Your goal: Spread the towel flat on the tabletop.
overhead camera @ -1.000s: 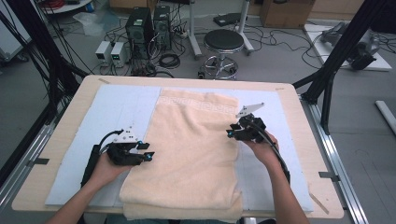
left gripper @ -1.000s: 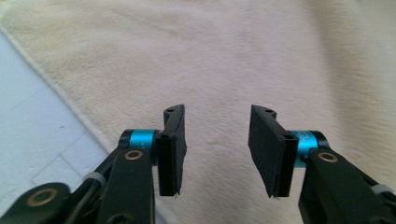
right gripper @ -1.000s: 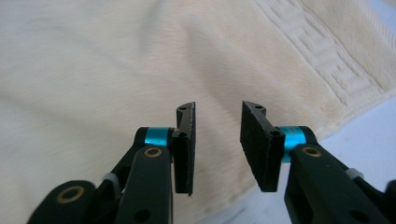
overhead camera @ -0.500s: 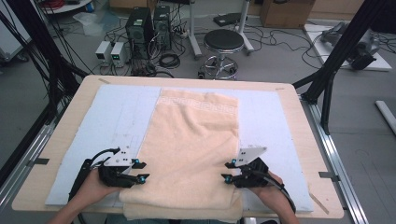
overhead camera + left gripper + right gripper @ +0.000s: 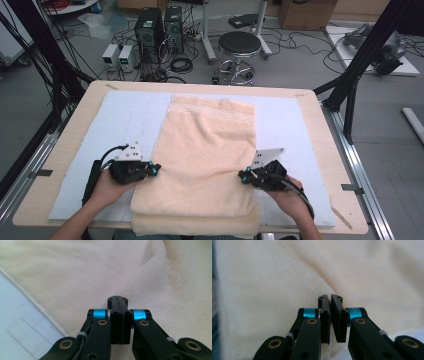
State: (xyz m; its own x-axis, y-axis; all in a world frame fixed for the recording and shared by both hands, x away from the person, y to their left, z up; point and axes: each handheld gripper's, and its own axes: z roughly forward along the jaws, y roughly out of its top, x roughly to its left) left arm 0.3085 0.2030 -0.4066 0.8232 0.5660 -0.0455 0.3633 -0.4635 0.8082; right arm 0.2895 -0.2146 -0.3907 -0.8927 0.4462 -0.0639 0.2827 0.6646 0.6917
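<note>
The cream towel (image 5: pixel 205 160) lies folded down the middle of the pale blue mat (image 5: pixel 125 120); the left gripper (image 5: pixel 154 170) sits at the towel's left edge, the right gripper (image 5: pixel 243 175) at its right edge; both have just closed, jaws together, with no towel visibly pinched.

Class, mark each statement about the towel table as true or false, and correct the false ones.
1. The towel is peach-coloured. True.
2. The left gripper is at the towel's left edge. True.
3. The right gripper hovers over the stool. False: it is at the towel's right edge.
4. The towel lies on bare wood. False: it lies on a pale blue mat.
5. The left gripper's jaws stand wide open. False: they are shut together.
</note>
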